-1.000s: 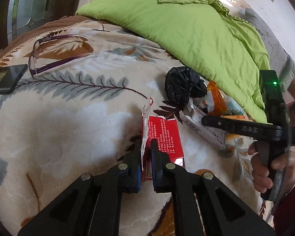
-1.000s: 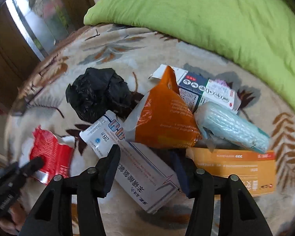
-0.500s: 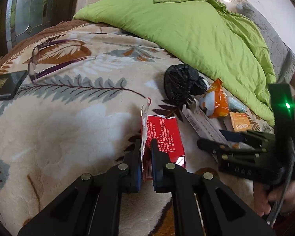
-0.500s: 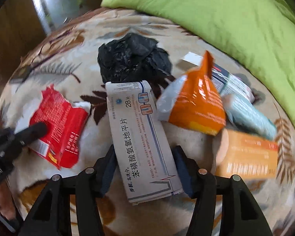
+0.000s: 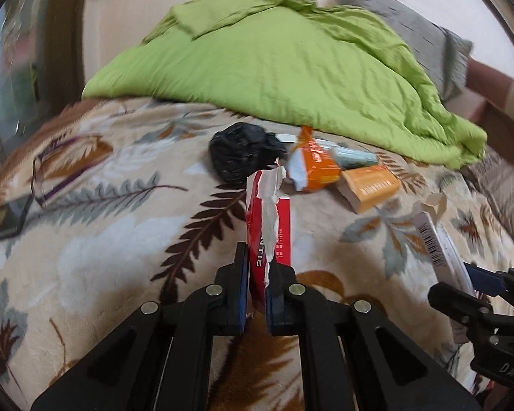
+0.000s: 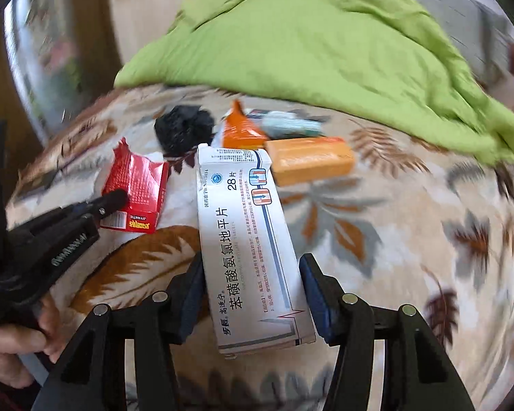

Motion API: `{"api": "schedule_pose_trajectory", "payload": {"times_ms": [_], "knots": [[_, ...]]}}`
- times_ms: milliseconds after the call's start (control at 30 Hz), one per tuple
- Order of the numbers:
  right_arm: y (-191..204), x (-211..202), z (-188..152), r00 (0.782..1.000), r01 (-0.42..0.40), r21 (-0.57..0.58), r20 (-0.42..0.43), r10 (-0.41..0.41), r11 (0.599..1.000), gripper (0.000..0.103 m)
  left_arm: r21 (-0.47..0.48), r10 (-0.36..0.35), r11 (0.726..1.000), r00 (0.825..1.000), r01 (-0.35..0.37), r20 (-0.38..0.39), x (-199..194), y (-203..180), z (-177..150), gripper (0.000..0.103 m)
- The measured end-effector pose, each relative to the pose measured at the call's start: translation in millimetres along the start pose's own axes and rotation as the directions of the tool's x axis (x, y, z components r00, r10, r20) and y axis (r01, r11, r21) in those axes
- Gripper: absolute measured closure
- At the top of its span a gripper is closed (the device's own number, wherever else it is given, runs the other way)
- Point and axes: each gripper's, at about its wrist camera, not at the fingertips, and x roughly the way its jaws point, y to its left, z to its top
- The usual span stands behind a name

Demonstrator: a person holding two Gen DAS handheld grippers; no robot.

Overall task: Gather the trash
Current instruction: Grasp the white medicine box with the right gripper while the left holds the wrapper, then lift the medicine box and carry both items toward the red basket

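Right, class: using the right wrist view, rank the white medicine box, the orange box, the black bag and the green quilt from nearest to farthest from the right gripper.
1. White medicine box: between the right gripper fingers.
2. Orange box: ahead, slightly right.
3. Black bag: farther, ahead left.
4. Green quilt: farthest, across the back.

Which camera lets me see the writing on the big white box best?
The right wrist view: the white box faces the camera between the right gripper fingers, print readable. The left wrist view shows only its barcoded edge.
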Motion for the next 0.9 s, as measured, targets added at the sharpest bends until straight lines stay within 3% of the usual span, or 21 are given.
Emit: {"api": "schedule_pose_trajectory", "payload": {"times_ms": [200,367,500,600,633,667,833,900], "knots": [[-19.9,-2.8,-21.6,1.000,0.009,0.118,-0.018,-0.007,0.993,0.044,-0.120,-0.102,0.988,0.993,0.094,-0.057,5.0,20.4,-1.7,0.096],[-19.3,-8.5,-22.7,1.000,0.005,0.122,0.014,-0.007,0.992,0.044,-0.251,-0.122,0.964,0.986,0.090,-0.115,21.6,43.4,-4.2,0.096],[-17.9,-8.8,-23.4,1.000,-0.002,0.109,0.025,-0.001,0.994,0.044,-0.273,-0.124,0.958,0.983,0.082,-0.139,30.1,46.2,-4.5,0.095],[-16.8,-8.6,-23.0,1.000,-0.017,0.102,0.028,0.014,0.995,0.044,-0.340,-0.152,0.935,0.979,0.097,-0.139,30.7,54.4,-6.0,0.079],[-16.7,-8.7,-22.8,0.999,-0.019,0.102,0.029,0.016,0.995,0.044,-0.353,-0.163,0.930,0.977,0.104,-0.141,31.4,56.5,-6.1,0.066],[-17.1,-8.9,-22.6,0.999,-0.024,0.104,0.031,0.021,0.994,0.044,-0.364,-0.176,0.924,0.975,0.116,-0.136,31.6,57.5,-6.3,0.065],[-19.0,-9.5,-21.5,0.999,-0.042,0.117,0.038,0.037,0.992,0.044,-0.336,-0.172,0.934,0.976,0.118,-0.136,37.0,54.0,-1.4,0.065],[-18.9,-9.1,-21.0,0.998,-0.043,0.117,0.040,0.039,0.992,0.044,-0.333,-0.174,0.935,0.975,0.120,-0.136,42.5,54.5,0.7,0.085]]}}
